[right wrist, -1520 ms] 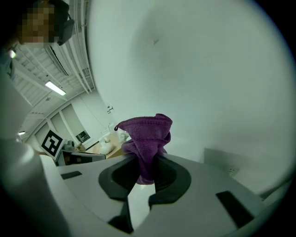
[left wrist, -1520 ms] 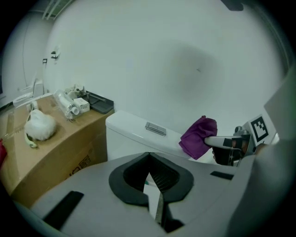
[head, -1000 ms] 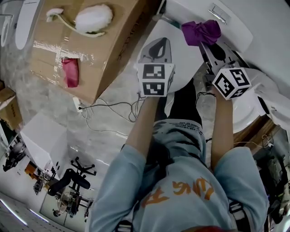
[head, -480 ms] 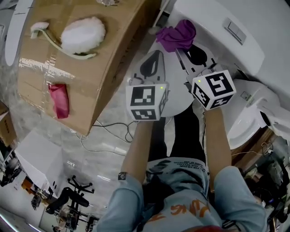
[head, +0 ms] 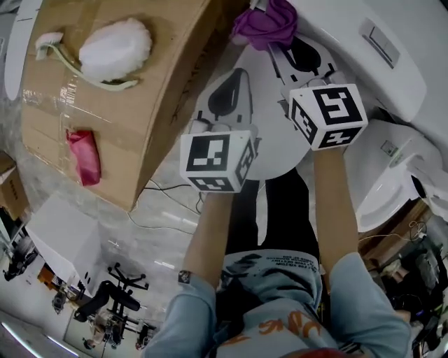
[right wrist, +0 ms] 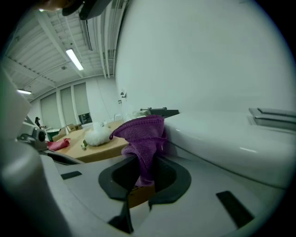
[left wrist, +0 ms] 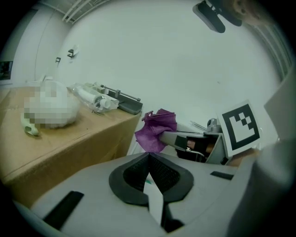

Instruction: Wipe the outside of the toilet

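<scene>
The white toilet stands below me, its lid (head: 274,143) under both grippers and its tank (head: 364,52) to the right. My right gripper (head: 280,40) is shut on a purple cloth (head: 269,21), which hangs bunched between the jaws (right wrist: 144,139) against the tank's left end (right wrist: 231,134). My left gripper (head: 236,77) hovers over the lid beside it, shut with nothing between its jaws (left wrist: 148,156). The left gripper view also shows the purple cloth (left wrist: 157,129) and the right gripper's marker cube (left wrist: 239,129).
A large cardboard box (head: 147,105) stands close to the toilet's left, carrying a white fluffy brush (head: 115,47), a red rag (head: 82,157) and a long tool (left wrist: 118,98). Cables (head: 168,204) lie on the floor. Another white fixture (head: 392,178) sits at the right.
The right gripper has carried the purple cloth leftwards along the tank toward the cardboard box. The left gripper has moved the same way, staying shut.
</scene>
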{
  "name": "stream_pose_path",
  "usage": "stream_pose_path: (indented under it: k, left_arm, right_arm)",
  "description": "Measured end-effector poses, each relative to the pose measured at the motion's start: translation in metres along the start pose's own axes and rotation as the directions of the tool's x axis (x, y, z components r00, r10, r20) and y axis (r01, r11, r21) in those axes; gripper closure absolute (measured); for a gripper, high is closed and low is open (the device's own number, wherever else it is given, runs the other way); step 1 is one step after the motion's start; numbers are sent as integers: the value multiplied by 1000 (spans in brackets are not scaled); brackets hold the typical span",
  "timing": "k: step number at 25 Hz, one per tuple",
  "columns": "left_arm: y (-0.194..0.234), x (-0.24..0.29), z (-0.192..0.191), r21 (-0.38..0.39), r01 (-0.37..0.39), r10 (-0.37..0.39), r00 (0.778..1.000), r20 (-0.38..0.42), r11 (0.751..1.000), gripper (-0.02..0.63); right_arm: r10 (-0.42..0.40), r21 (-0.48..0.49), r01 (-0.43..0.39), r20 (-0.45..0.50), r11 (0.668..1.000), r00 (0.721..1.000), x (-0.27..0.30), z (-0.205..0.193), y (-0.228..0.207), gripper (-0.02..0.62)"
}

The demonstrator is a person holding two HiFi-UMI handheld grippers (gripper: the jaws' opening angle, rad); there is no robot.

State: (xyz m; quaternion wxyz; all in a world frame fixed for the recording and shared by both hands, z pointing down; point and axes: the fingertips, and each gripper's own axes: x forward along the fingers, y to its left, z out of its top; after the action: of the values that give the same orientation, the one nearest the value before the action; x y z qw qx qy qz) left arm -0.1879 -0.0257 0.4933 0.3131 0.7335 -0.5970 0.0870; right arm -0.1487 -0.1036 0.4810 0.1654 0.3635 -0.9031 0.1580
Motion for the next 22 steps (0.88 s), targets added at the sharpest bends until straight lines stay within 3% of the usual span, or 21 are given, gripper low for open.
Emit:
stream_pose_path:
  k: [8, 17, 22]
  left_arm:
    - [0, 15, -4, -30, -24, 24, 1000, -2, 999, 583]
    - [-41, 27, -19, 38, 40, -39, 998, -42, 998, 583]
    - [-61, 31, -21, 34, 86, -84, 995, -61, 996, 583]
  right_arm:
    - [-97, 86, 94, 32, 992, 995, -25, -16, -33, 523]
    - [-147, 124, 141, 35, 982, 989, -58, -30, -55, 523]
    - [-183, 148, 176, 39, 973, 982, -75, -35, -67, 523]
